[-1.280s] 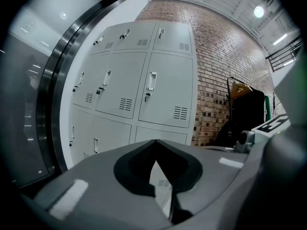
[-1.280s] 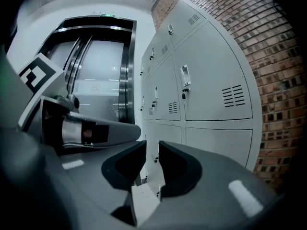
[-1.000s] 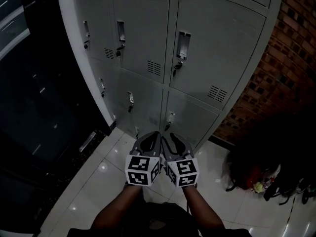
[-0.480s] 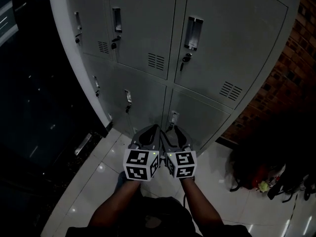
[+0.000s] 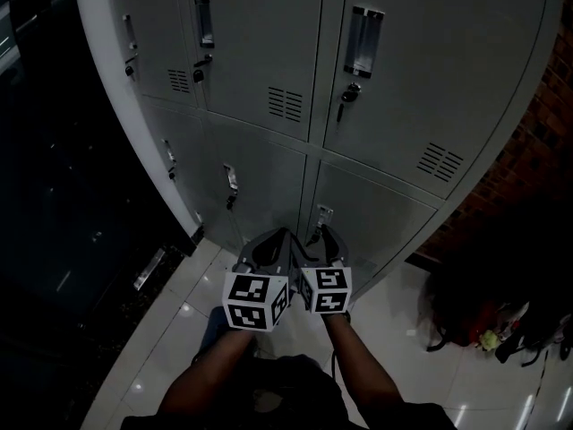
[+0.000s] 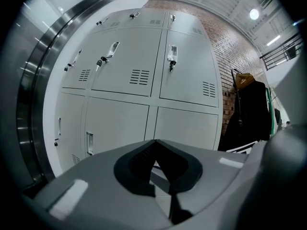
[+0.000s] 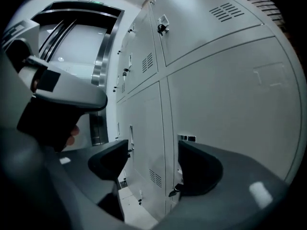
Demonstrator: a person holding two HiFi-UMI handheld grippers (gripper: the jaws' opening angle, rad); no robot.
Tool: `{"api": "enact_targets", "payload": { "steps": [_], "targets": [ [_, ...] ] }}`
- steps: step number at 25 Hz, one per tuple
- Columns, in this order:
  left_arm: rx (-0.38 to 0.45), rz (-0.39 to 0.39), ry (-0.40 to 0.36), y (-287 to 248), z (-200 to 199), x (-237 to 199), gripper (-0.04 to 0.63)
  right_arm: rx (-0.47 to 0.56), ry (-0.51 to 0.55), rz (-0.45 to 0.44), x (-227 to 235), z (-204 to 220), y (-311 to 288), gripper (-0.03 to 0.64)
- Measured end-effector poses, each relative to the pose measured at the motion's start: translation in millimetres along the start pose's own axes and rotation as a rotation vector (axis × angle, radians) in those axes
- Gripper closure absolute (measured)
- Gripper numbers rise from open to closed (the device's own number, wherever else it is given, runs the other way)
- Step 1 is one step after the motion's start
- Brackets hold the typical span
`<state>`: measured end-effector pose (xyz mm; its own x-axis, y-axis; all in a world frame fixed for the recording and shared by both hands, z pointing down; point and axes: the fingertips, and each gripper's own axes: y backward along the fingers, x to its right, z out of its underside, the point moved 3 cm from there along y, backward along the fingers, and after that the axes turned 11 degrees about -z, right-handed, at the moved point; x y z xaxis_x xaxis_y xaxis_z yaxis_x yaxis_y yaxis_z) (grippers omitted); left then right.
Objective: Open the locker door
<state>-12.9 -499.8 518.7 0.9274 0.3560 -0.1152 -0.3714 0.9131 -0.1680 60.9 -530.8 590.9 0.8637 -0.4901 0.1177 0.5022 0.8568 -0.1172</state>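
**Right gripper spread at a bottom-row locker, left one closed**

A bank of grey metal lockers [image 5: 269, 52] stands on a pale, glossy tiled floor [image 5: 170, 330], with a brick wall [image 5: 546, 106] to its right and dark bags [image 5: 474, 321] on the floor below that wall. All the doors in view are shut.

The person holds both grippers side by side, low down and close to the bottom row, pointing nearly level at the steel fronts. The left gripper [image 6: 154, 141] has its jaws pressed together at the tips, with nothing between them.

The right gripper [image 7: 153, 147] has just been opening, and its jaws now stand wide apart. Between them is only the seam of the lowest row, and neither pad presses on anything.

The locker door [image 5: 385, 218] in front of this gripper is the right-hand one of the bottom row. Its recessed handle [image 7: 186, 138] sits just beside the inner face of the gripper's right jaw, and whether the two touch cannot be told. Below the handle, a small dark lock tab [image 7: 173, 191] sticks out beside the same jaw.

On the upper row, a key [image 5: 344, 104] hangs from the lock under the right-hand door's handle.
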Motion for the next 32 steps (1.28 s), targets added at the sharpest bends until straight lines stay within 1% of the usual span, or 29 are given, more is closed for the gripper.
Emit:
{"api": "enact_targets", "payload": {
  "steps": [3,8,13,16,22,24,26,28,32],
  "targets": [
    [0.002,0.003,-0.012,-7,3,-6,0.591,0.004,-0.022,0.014,9,6,-15,0.299],
    [0.006,0.012,-0.005,-18,7,-14,0.591,-0.015,-0.041,0.030,22,20,-36,0.282],
    [-0.004,0.011,0.003,-29,15,-23,0.591,-0.037,-0.035,0.052,37,28,-51,0.281],
    [-0.004,0.011,0.009,-33,18,-26,0.591,-0.056,-0.033,0.049,42,33,-58,0.282],
    [-0.010,0.001,0.026,-38,19,-35,0.591,-0.049,-0.028,0.065,43,34,-60,0.281],
    [-0.010,0.000,0.032,-38,17,-36,0.591,-0.051,-0.036,0.066,44,34,-59,0.285],
    [-0.014,0.000,0.035,-37,16,-36,0.591,-0.058,-0.042,0.068,43,35,-57,0.314],
    [-0.020,0.003,0.038,-36,14,-34,0.591,-0.068,-0.046,0.073,42,36,-53,0.328],
    [-0.027,0.001,0.051,-28,9,-33,0.591,-0.089,-0.052,0.081,35,37,-41,0.393]
  ]
}}
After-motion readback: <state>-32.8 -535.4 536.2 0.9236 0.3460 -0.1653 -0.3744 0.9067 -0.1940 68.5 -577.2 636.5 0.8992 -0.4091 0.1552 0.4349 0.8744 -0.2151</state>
